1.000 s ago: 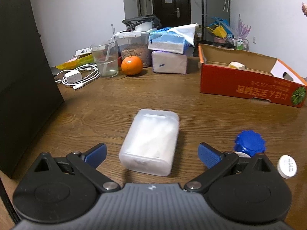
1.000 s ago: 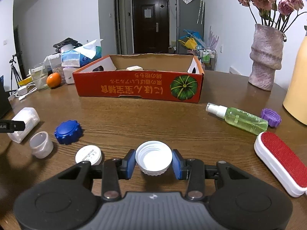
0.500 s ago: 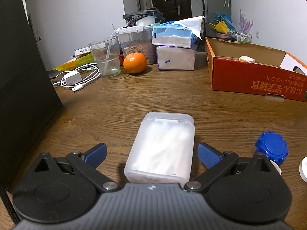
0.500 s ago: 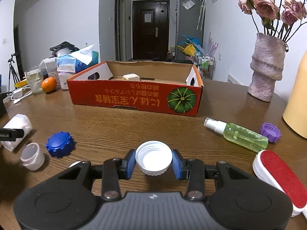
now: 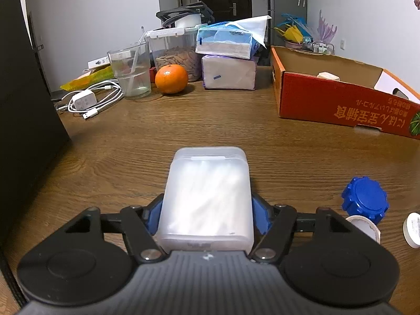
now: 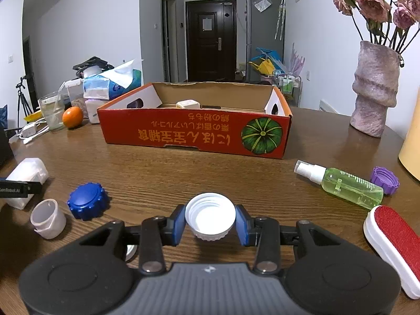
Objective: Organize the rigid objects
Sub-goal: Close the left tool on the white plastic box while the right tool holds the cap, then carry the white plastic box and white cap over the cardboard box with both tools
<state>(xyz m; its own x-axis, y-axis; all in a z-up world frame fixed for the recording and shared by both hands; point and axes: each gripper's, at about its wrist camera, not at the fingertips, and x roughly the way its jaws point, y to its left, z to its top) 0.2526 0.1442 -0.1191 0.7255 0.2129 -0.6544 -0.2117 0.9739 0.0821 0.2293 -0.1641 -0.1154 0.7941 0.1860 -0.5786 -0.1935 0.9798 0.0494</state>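
Pinching a frosted box (image 5: 207, 197) at lower centre, the left gripper (image 5: 207, 216) has its blue pads flat against both box sides. The right gripper (image 6: 210, 223), narrowed, clamps a white cap (image 6: 210, 216) at lower centre, below the red carton (image 6: 194, 131).

yellow container (image 6: 412, 144) cut off, box (image 5: 349, 105) clipped right

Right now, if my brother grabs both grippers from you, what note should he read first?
Left gripper: shut on the translucent plastic box, at table level.
Right gripper: shut on the white bottle cap.
Red cardboard box: one small cream item inside.
Left on the table: blue cap, small plastic cup, spray bottle, purple cap, lint brush.
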